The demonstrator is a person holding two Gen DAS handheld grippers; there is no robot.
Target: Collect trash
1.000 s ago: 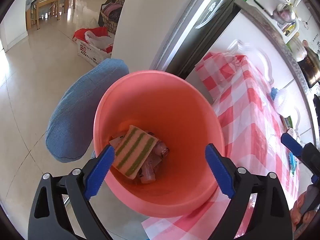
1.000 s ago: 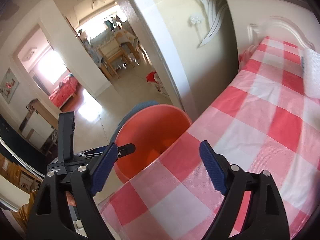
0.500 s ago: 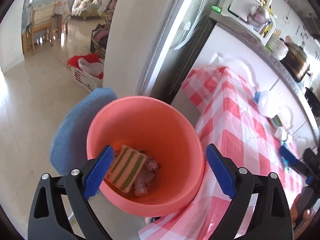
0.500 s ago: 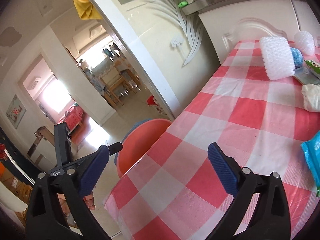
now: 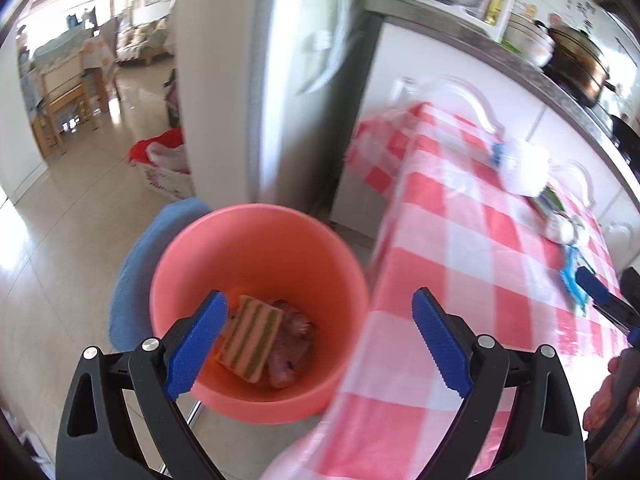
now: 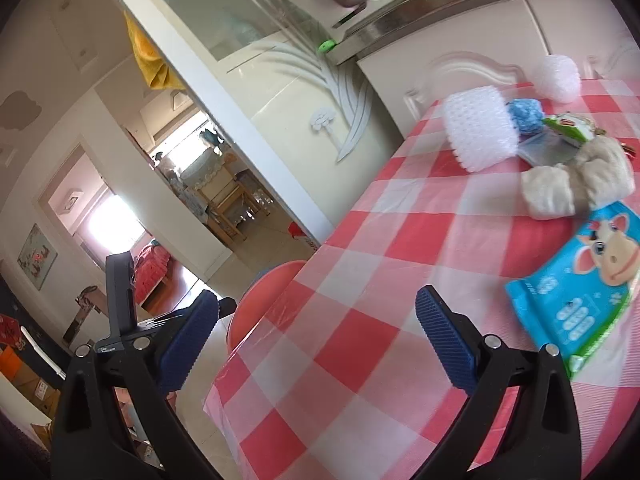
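Observation:
A salmon-pink bucket (image 5: 256,240) stands beside the checked table (image 5: 472,280), holding a striped sponge (image 5: 250,342) and pinkish wrappers. My left gripper (image 5: 318,340) hovers open above the bucket, nothing between its jaws. My right gripper (image 6: 318,340) is open over the table's corner, empty. Trash lies farther along the table: a blue wet-wipe pack (image 6: 580,292), a crumpled beige tissue (image 6: 576,184), a white foam net (image 6: 478,132), a blue ball (image 6: 524,114) and a green packet (image 6: 568,126). The bucket's rim (image 6: 272,280) peeks past the table edge in the right wrist view.
The bucket rests on a blue-cushioned stool (image 5: 136,272). A fridge (image 5: 304,60) and white cabinets (image 5: 460,72) with a cluttered counter stand behind the table. Tiled floor (image 5: 60,220) stretches left toward a basket (image 5: 164,160) and a doorway.
Both grippers have pulled back and swung right along the table, away from the bucket. The right gripper's jaws have widened, and the table trash has come into its view.

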